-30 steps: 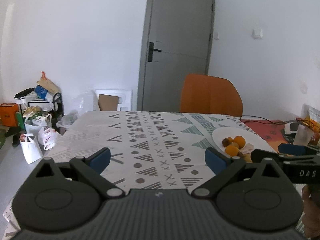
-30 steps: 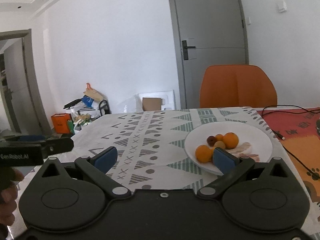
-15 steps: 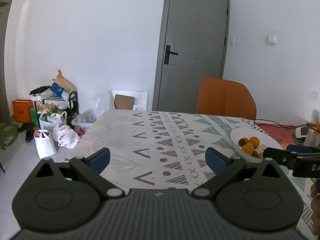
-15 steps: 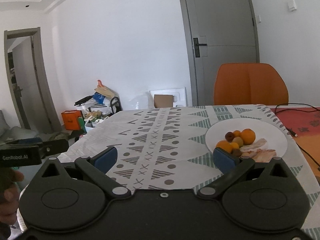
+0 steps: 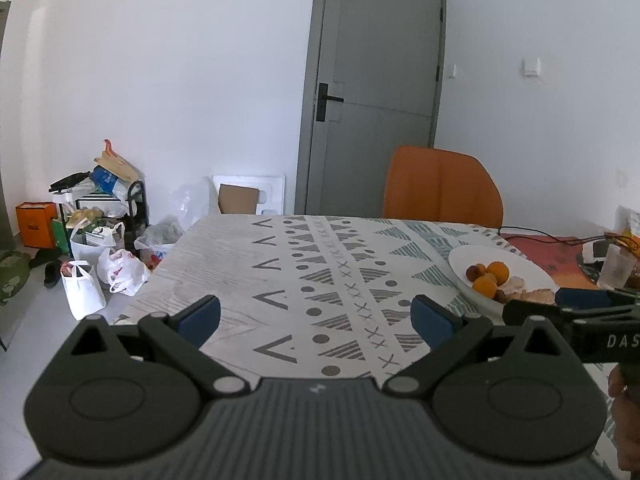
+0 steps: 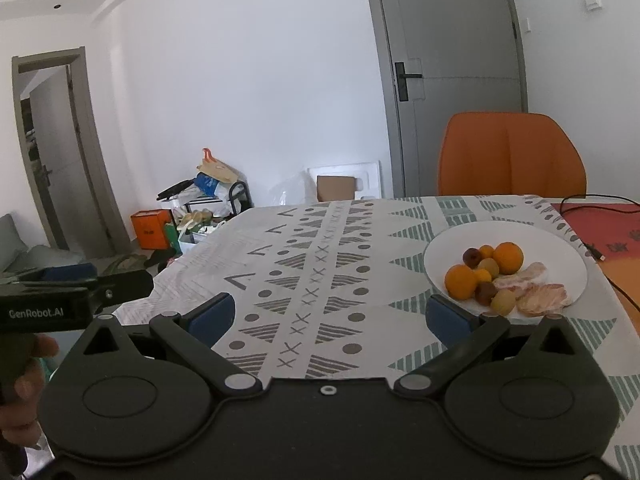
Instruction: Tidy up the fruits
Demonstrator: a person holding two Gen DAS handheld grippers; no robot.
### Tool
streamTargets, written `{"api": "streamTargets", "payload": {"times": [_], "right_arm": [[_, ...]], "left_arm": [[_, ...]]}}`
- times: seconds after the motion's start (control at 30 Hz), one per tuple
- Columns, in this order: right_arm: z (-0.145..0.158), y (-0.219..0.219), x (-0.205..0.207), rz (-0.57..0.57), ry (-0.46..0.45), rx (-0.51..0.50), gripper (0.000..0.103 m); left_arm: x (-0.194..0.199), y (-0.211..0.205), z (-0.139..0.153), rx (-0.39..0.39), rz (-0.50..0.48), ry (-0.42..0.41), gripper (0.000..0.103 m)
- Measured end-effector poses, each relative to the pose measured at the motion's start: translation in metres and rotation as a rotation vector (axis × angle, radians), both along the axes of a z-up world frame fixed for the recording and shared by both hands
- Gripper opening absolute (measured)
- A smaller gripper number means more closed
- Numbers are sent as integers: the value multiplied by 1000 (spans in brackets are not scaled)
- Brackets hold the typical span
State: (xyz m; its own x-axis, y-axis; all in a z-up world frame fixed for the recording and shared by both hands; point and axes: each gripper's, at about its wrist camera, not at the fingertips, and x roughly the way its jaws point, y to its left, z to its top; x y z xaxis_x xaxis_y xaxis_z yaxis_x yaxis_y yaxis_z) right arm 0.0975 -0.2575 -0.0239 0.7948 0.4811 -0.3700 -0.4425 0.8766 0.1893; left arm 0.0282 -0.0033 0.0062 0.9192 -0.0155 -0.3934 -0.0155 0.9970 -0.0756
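A white plate (image 6: pixel 560 248) (image 5: pixel 532 268) sits on the right side of the patterned tablecloth (image 6: pixel 312 264). On it lie two oranges (image 6: pixel 507 257), several smaller dark and yellowish fruits (image 6: pixel 486 267), and pale peel pieces (image 6: pixel 538 294). My right gripper (image 6: pixel 327 319) is open and holds nothing; it hovers over the table's near edge, left of and short of the plate. My left gripper (image 5: pixel 316 318) is also open with nothing between its fingers, over the cloth well left of the plate. Each gripper shows at the edge of the other's view.
An orange chair (image 6: pixel 512 156) stands behind the table before a grey door (image 5: pixel 376 92). A black cable (image 6: pixel 600 200) runs over a red mat (image 6: pixel 600 232) at the right. Bags and boxes (image 5: pixel 92 232) crowd the floor at the left.
Both grippers have pulled back and risen from the table, then settled slightly closer; the plate looks farther from the right gripper than a second ago. Both stayed open.
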Motion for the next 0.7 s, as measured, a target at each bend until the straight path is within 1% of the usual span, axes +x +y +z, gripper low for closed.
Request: {"api": "streamTargets", "payload": {"times": [0.7], "right_arm": [[-5,2,1,-8,13,-13,103]], "left_arm": [[5,-1,-3,-13,-1,40,101]]}}
